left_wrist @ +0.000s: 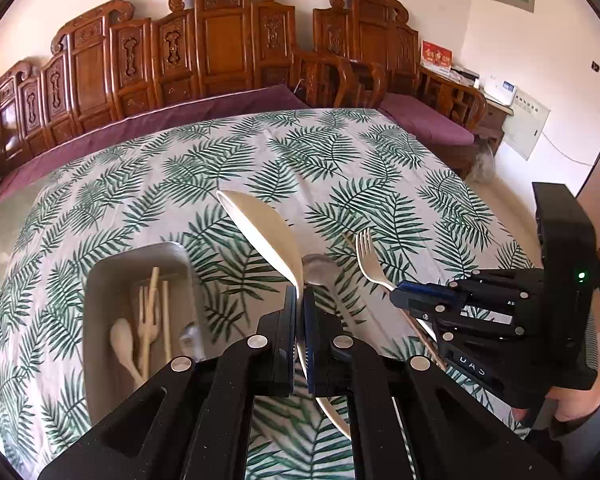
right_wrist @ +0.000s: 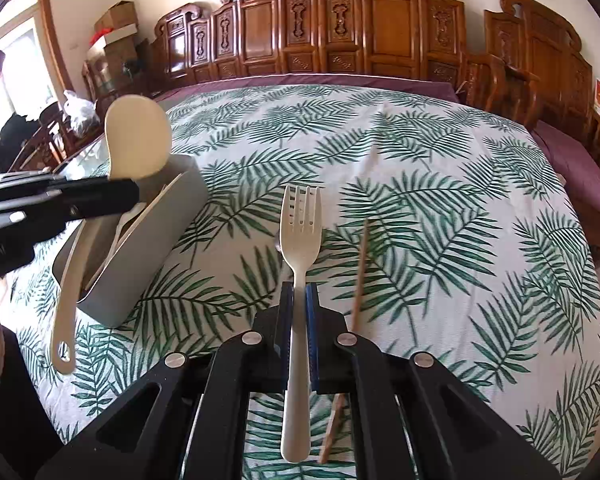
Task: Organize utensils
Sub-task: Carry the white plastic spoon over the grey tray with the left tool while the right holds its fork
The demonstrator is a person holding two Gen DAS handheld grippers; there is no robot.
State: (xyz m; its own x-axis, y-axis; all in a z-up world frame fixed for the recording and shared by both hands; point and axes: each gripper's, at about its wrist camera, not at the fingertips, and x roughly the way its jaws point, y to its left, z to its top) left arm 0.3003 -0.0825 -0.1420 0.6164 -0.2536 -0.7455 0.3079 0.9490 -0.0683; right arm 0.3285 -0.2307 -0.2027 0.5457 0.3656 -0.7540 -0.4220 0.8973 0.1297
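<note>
Left tongs (left_wrist: 300, 300) pinching cream spoon (left_wrist: 260, 228) by its handle above the worktop (left_wrist: 340, 152), right tongs (right_wrist: 299, 300) pinching cream fork (right_wrist: 300, 232), brown chopstick (right_wrist: 360, 272) lying beside it, grey utensil bin (left_wrist: 100, 280) holding pale cutlery at left.

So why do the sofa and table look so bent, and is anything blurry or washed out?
Fisheye lenses: in both views the carved sofa back arches and the table bulges. In the left wrist view the spoon in the left gripper looks soft, too close to focus. In the right wrist view the window is blown out white, while the fork stays fairly sharp.
</note>
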